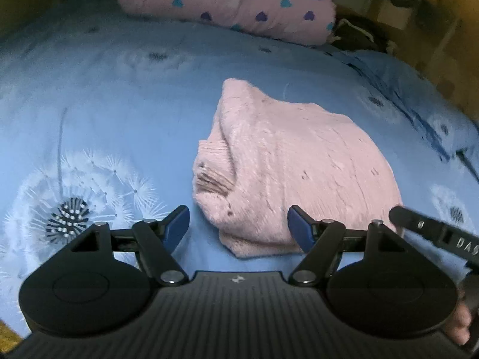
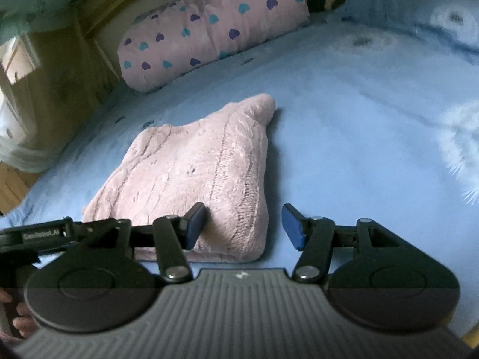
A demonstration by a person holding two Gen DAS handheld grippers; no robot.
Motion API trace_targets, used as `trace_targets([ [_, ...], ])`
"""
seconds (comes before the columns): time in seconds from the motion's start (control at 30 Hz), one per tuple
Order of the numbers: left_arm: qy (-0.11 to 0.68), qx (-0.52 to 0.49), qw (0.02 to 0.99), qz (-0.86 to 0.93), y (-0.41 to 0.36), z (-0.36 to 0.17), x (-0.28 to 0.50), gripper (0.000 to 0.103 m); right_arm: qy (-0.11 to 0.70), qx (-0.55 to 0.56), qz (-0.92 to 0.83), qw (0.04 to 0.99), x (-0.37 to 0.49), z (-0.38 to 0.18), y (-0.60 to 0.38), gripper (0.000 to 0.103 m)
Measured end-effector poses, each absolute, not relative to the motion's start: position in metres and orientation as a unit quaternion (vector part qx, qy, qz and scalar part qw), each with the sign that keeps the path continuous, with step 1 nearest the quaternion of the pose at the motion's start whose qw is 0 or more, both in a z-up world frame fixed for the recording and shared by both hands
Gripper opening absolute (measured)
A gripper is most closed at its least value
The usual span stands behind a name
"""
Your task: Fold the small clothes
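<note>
The pink knitted garment (image 1: pixel 287 173) is laid folded into a compact bundle on the blue dandelion-print bedsheet (image 1: pixel 104 95), approx. mid-bed, well apart from the heart-print pillow (image 1: pixel 227 3) at the far edge. A loose ribbed end is seen protruding at the bundle's near-left side in the left wrist view.

Left gripper (image 1: pixel 238 227): jaws apart, nothing held; the bundle's near corner is seen between the pads w/o contact. Right gripper (image 2: pixel 244 224): jaws apart, nothing clamped; its left pad is seen against the knit's near edge, contact not confirmable.

Task status is judged near-complete.

Risks:
- Loose knit may be snagged by a pad on withdrawal, so the top layer is dragged open.
- Protruding end may be left untucked, giving an uneven fold.
- Soft bedding may let the bundle slump if pressed off-centre.
- Grippers are close together; a collision is possible.
</note>
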State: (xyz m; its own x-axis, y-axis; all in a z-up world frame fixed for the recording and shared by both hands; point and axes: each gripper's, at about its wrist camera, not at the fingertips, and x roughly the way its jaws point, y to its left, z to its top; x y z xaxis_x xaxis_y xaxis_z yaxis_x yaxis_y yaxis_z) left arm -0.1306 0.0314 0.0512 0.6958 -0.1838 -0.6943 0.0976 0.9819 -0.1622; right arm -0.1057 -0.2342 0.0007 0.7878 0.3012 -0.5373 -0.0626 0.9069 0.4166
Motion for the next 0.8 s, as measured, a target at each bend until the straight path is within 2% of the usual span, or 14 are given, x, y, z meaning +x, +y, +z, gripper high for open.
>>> trace_targets([
  [0.17, 0.389, -0.038, 0.917, -0.081, 0.02, 0.054, -0.15, 0.08, 0.289, 0.17, 0.112, 0.935, -0.135, 0.015, -0.225, 0.06],
  [0.23, 0.391, -0.033, 0.916, -0.078, 0.016, 0.054, -0.156, 0.087, 0.289, 0.164, 0.119, 0.936, -0.144, 0.019, -0.221, 0.061],
  [0.27, 0.392, -0.032, 0.916, -0.075, 0.015, 0.054, -0.16, 0.093, 0.288, 0.159, 0.122, 0.936, -0.149, 0.021, -0.219, 0.061],
  [0.3, 0.391, -0.03, 0.917, -0.071, 0.014, 0.053, -0.163, 0.096, 0.287, 0.154, 0.124, 0.937, -0.152, 0.023, -0.217, 0.064],
  [0.5, 0.407, -0.014, 0.912, -0.05, 0.005, 0.044, -0.169, 0.099, 0.283, 0.103, 0.113, 0.947, -0.169, 0.027, -0.207, 0.078],
  [0.8, 0.437, 0.023, 0.899, -0.015, -0.006, 0.021, -0.162, 0.101, 0.306, 0.07, 0.077, 0.946, -0.161, 0.001, -0.206, 0.079],
])
